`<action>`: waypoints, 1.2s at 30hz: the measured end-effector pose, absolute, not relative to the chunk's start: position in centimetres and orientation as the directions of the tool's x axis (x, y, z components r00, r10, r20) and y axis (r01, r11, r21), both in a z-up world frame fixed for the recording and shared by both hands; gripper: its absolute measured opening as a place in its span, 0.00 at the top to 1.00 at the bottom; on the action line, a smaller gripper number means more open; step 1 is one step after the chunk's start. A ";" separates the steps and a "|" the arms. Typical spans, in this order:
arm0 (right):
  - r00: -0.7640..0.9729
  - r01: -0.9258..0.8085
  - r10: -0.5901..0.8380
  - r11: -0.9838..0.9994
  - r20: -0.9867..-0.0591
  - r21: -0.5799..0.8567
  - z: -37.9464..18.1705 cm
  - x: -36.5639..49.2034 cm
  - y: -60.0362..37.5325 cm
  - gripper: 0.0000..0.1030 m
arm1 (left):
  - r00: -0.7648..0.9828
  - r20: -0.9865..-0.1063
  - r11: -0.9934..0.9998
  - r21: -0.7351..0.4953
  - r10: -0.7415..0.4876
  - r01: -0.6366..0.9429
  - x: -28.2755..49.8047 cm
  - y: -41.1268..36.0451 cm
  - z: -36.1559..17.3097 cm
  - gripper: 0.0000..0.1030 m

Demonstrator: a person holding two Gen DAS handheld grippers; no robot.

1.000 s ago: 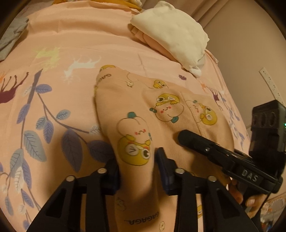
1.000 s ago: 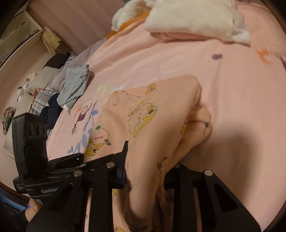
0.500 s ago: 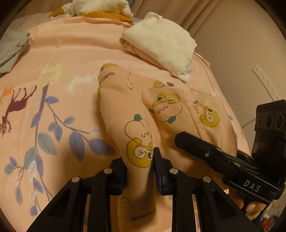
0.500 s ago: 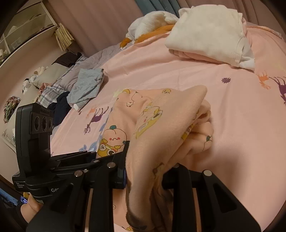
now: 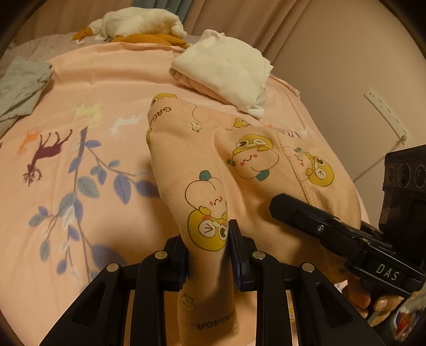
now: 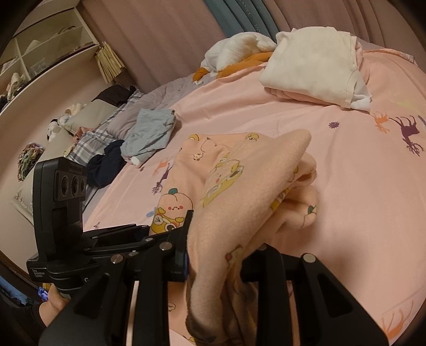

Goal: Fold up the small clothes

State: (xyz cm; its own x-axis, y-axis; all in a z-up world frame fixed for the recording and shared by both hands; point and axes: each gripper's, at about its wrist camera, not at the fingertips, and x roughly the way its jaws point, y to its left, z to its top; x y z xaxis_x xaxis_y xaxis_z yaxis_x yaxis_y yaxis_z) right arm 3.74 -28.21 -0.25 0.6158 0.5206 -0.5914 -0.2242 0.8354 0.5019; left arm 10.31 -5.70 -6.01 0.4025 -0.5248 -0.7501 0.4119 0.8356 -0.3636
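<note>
Pinching folds of the peach cartoon garment [image 5: 247, 170], both the left gripper [image 5: 207, 250] and right gripper [image 6: 215, 255] stand narrow, lifting its near edge off the pink bedsheet [image 5: 87, 87]; bare sheet lies beyond it, before the folded white pile [image 5: 226, 71].

A white plush goose [image 5: 138, 24] lies at the far end of the bed. A shelf [image 6: 40, 53] stands by the wall. A wall socket strip [image 5: 387, 113] hangs on the wall.

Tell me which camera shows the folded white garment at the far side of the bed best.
The right wrist view: the folded white garment shows its whole top face, its hems and the pink layers beneath. The left wrist view also shows it, smaller and at a flatter angle, with the pink layers only along one edge.
</note>
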 end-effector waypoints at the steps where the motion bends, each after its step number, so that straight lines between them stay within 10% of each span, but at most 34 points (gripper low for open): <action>1: 0.616 -0.227 0.523 0.834 -0.589 0.503 -0.1 3.3 -28.1 0.75 | 0.404 -0.750 0.836 -0.362 -0.524 0.412 10.0 -5.7 -5.9 0.76; 36: 0.629 -0.376 0.593 0.798 -0.503 0.470 5.4 -4.6 -23.5 0.75 | 0.519 -0.681 0.854 -0.365 -0.517 0.371 2.0 -0.1 -1.4 0.76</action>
